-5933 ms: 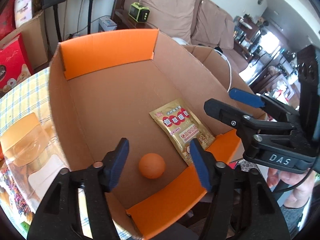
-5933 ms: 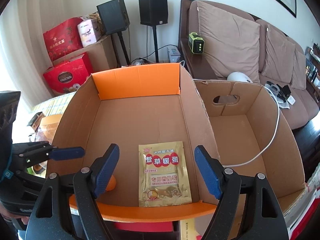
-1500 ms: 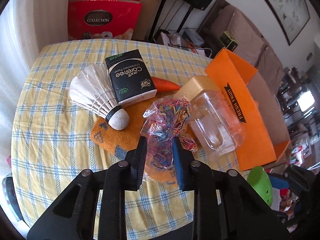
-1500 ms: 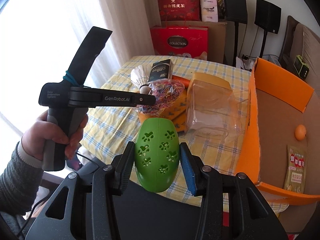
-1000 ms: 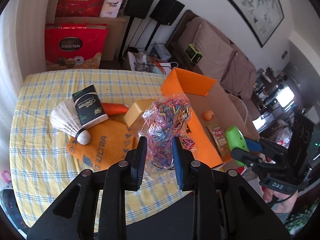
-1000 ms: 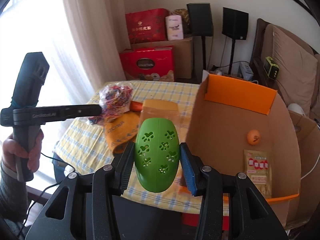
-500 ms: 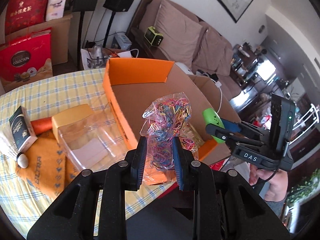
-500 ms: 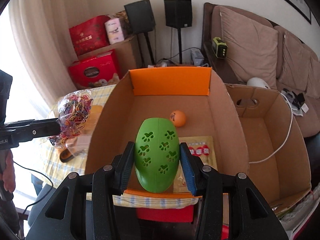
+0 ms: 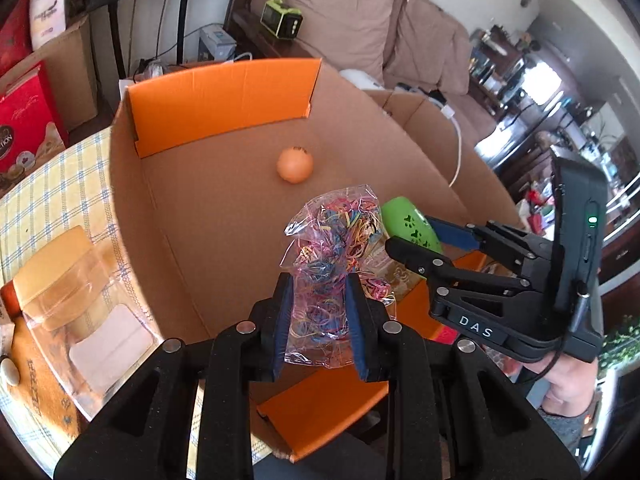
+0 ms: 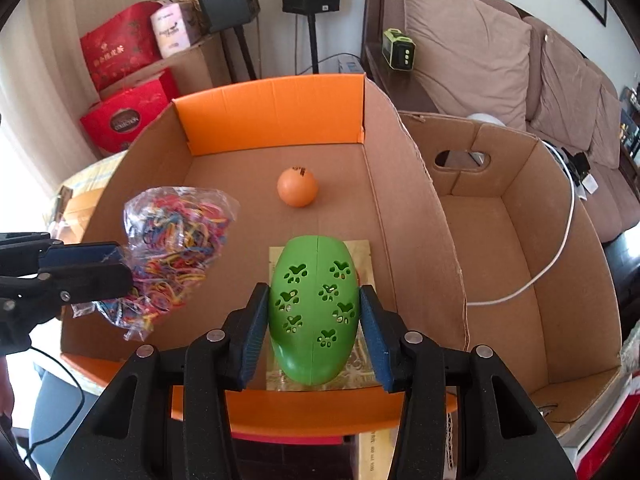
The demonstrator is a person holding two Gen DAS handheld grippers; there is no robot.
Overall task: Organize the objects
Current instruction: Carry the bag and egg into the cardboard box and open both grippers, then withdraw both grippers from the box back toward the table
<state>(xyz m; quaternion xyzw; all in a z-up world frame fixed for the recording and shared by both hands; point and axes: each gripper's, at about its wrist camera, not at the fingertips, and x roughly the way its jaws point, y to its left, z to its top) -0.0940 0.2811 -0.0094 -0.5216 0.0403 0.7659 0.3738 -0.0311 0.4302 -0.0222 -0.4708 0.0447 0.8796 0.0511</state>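
Note:
My left gripper (image 9: 318,308) is shut on a clear bag of coloured rubber bands (image 9: 332,248), held over the near part of the open cardboard box (image 9: 224,92) with orange flaps. My right gripper (image 10: 314,316) is shut on a green egg-shaped shell with paw-print holes (image 10: 314,308), also above the box's near end. In the right wrist view the bag of rubber bands (image 10: 176,248) hangs to the left of the green shell, over the box's left wall. An orange ball (image 10: 298,186) and a gold sachet (image 10: 360,256) lie on the box floor.
A second open cardboard box (image 10: 512,240) with a white cable stands to the right. Left of the orange box, on the checked tablecloth (image 9: 52,184), lies a clear plastic jar with a tan lid (image 9: 76,280). Sofa, speakers and red gift boxes stand behind.
Both grippers have swung from above the table across to the orange box and sunk a little. The bag and the green shell now hang over the box's inside.

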